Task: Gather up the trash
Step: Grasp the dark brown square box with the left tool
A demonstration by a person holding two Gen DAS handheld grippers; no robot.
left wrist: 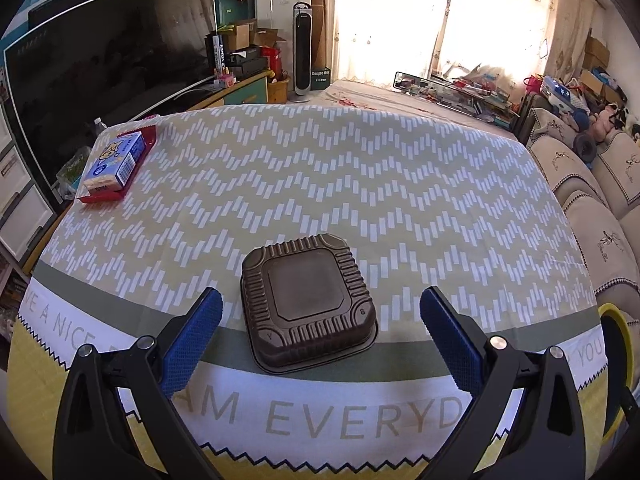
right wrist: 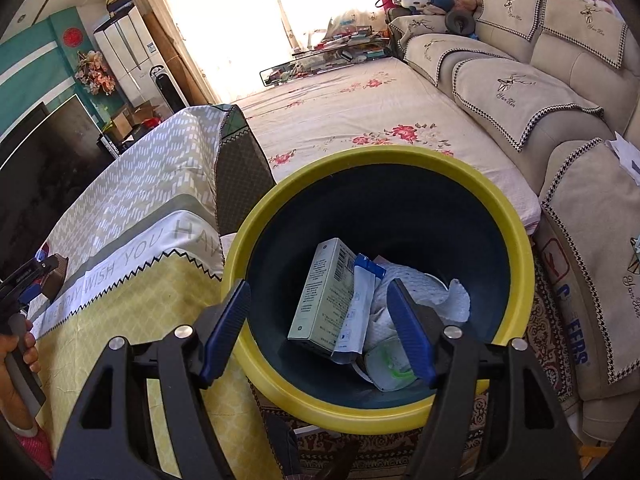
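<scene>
The left claw [left wrist: 320,334] hangs over the near edge of the counter [left wrist: 400,200], which is covered by a zigzag-patterned cloth with printed lettering. Its blue-padded jaws stand wide apart with nothing in their grip. A dark brown ribbed plastic tray [left wrist: 308,302], lying upside down on the cloth, sits between the two pads without touching either. At the far left corner of the counter, well apart from the tray, a blue and white carton [left wrist: 114,160] rests on a flat red packet [left wrist: 138,162].

The right claw [right wrist: 318,330] is held above a yellow-rimmed bin [right wrist: 256,216] with a dark inside, which stands on the floor just beside the right end of the counter. Its jaws are also spread open and hold nothing. In the bottom of the bin lie a pale green box [right wrist: 324,296], a blue and white sachet [right wrist: 362,304], crumpled white paper [right wrist: 424,288] and a clear wrapper with green print [right wrist: 390,368]. A sofa [right wrist: 520,92] stands to the right of the bin.

At the left edge of the right wrist view, a person's hand [right wrist: 18,344] grips the handle of the other tool.
</scene>
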